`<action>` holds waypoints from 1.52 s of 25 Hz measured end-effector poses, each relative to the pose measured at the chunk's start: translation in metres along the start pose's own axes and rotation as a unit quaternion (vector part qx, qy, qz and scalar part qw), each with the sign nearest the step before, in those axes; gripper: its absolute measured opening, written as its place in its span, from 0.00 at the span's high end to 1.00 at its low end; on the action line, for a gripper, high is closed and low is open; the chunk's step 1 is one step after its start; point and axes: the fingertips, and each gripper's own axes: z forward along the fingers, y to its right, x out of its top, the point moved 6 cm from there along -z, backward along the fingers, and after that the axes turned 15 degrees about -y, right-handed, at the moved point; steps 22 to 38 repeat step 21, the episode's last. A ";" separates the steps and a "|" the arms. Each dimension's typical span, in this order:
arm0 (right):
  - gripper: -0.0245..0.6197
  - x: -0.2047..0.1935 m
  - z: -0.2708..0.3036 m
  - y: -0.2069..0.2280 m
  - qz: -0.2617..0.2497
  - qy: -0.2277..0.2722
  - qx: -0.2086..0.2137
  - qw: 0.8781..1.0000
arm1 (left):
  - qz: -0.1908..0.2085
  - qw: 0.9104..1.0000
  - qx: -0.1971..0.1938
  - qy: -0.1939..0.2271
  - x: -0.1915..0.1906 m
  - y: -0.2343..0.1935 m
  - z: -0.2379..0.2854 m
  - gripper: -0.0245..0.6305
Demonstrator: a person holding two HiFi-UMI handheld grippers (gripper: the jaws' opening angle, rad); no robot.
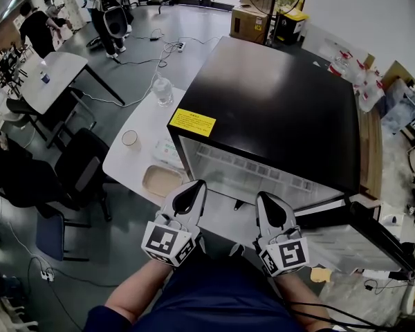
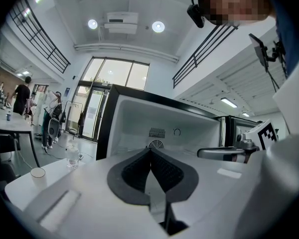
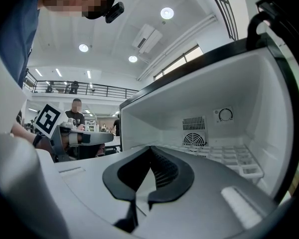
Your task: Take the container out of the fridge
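Both tongs are held low in front of the open fridge [image 1: 277,102], tips toward its white interior. Left gripper [image 1: 198,184]: jaws closed tight, nothing between them. Right gripper [image 1: 262,196]: likewise pressed together, empty. A shallow beige container [image 1: 162,180] sits on the white table [image 1: 122,166], just left of the left gripper's tip, outside the fridge.

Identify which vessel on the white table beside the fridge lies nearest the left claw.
The shallow beige dish, at the table's near edge right beside the left claw; the clear cup and the bottle stand farther back.
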 end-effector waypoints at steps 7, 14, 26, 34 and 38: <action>0.95 -0.001 0.001 0.001 0.002 -0.003 0.003 1.000 | 0.002 1.000 -0.001 -0.005 -0.001 0.001 0.002 0.96; 0.95 -0.004 0.003 0.001 0.002 -0.009 0.006 1.000 | -0.001 1.000 -0.002 -0.012 -0.005 0.000 0.004 0.96; 0.95 -0.004 0.006 0.001 0.001 -0.012 0.008 1.000 | -0.004 1.000 -0.003 -0.021 -0.010 -0.003 0.007 0.96; 0.95 -0.004 0.006 0.001 0.001 -0.012 0.008 1.000 | -0.004 1.000 -0.003 -0.021 -0.010 -0.003 0.007 0.96; 0.95 -0.004 0.006 0.001 0.001 -0.012 0.008 1.000 | -0.004 1.000 -0.003 -0.021 -0.010 -0.003 0.007 0.96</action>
